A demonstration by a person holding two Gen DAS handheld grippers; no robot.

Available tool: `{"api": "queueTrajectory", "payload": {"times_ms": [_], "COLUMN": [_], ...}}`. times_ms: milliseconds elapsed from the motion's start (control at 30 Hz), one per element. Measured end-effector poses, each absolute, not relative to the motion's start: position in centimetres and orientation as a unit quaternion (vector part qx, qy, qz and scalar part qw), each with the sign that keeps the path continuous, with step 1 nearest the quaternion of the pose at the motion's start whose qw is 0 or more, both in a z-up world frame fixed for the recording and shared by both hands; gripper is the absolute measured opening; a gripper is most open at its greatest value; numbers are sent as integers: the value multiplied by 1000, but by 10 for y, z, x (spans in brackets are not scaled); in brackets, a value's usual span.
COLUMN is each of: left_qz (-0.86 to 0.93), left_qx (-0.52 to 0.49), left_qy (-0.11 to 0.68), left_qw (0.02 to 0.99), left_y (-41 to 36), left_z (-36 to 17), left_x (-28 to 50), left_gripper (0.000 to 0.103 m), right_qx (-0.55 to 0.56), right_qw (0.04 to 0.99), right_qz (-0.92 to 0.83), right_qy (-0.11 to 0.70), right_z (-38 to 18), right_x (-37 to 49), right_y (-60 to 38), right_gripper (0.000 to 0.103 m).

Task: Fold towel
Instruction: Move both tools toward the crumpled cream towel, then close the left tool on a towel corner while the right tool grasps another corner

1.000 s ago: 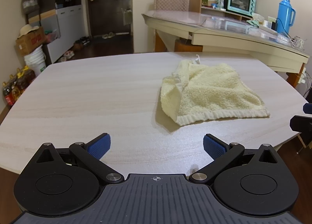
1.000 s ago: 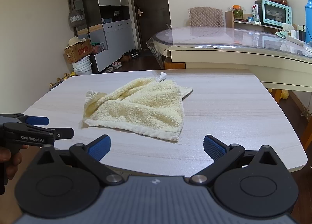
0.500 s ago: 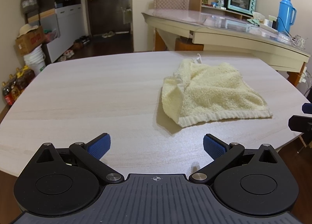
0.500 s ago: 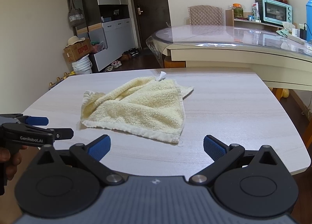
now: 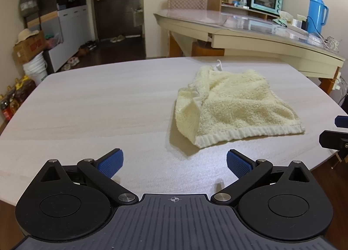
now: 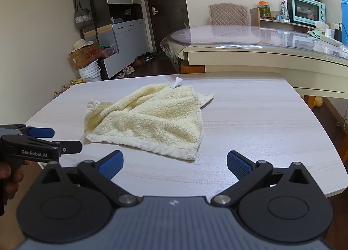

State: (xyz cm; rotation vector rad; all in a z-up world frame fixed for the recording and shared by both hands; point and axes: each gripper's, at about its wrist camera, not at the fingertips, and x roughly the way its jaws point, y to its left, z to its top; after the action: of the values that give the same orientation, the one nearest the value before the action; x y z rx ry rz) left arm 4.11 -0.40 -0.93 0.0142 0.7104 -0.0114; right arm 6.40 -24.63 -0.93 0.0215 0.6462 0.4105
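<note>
A pale yellow terry towel (image 5: 235, 106) (image 6: 152, 121) is seen lying crumpled and partly folded over itself on the light wood-grain surface (image 5: 97, 108) (image 6: 250, 119), with a small white loop tag (image 6: 177, 82) standing up at its far corner and a ribbed hem along its near edge. The towel is touched by neither tool. The left tongs (image 5: 175, 162) are held wide open above the near part of the surface, the towel lying ahead and to the right of them. The right tongs (image 6: 175, 162) are also spread wide open and empty, with the near corner of the towel just ahead between the blue pads (image 6: 238, 164). In the right wrist view the left tongs (image 6: 46, 139) are seen at the left border, close to the towel's left edge, held by a hand (image 6: 9, 179).
</note>
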Motion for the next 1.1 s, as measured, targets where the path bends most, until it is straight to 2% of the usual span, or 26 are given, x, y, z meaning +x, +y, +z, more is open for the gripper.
{"api": "queueTrajectory", "payload": {"times_ms": [600,800,833,867,933,1000,1067,1100], "left_qz": [-48,-64,-66,-66,-68,-71,-78,-84], "left_qx": [38,64,69,74,78,77,74,71], "left_qy": [311,305,305,308,314,316,321,324], "left_qw": [948,948,947,946,944,943,941,940], "left_y": [-7,-14,-15,-15,-15,-14,-12,-10], "left_z": [3,5,4,3,1,-1,-3,-4], "left_x": [70,86,89,92,97,99,101,102], "left_gripper": [103,97,91,78,69,65,43,35], "right_qx": [-22,-29,-31,-32,-34,-38,-45,-48], "right_qw": [925,923,923,922,921,919,917,916], "right_qz": [231,231,231,232,236,243,249,251], "right_qy": [301,306,306,307,307,308,308,308], "right_z": [-9,-14,-15,-15,-16,-17,-19,-20], "right_x": [77,81,82,83,84,87,91,92], "right_y": [-237,-241,-242,-242,-243,-243,-242,-242], "right_gripper": [102,102,102,102,102,102,99,98]}}
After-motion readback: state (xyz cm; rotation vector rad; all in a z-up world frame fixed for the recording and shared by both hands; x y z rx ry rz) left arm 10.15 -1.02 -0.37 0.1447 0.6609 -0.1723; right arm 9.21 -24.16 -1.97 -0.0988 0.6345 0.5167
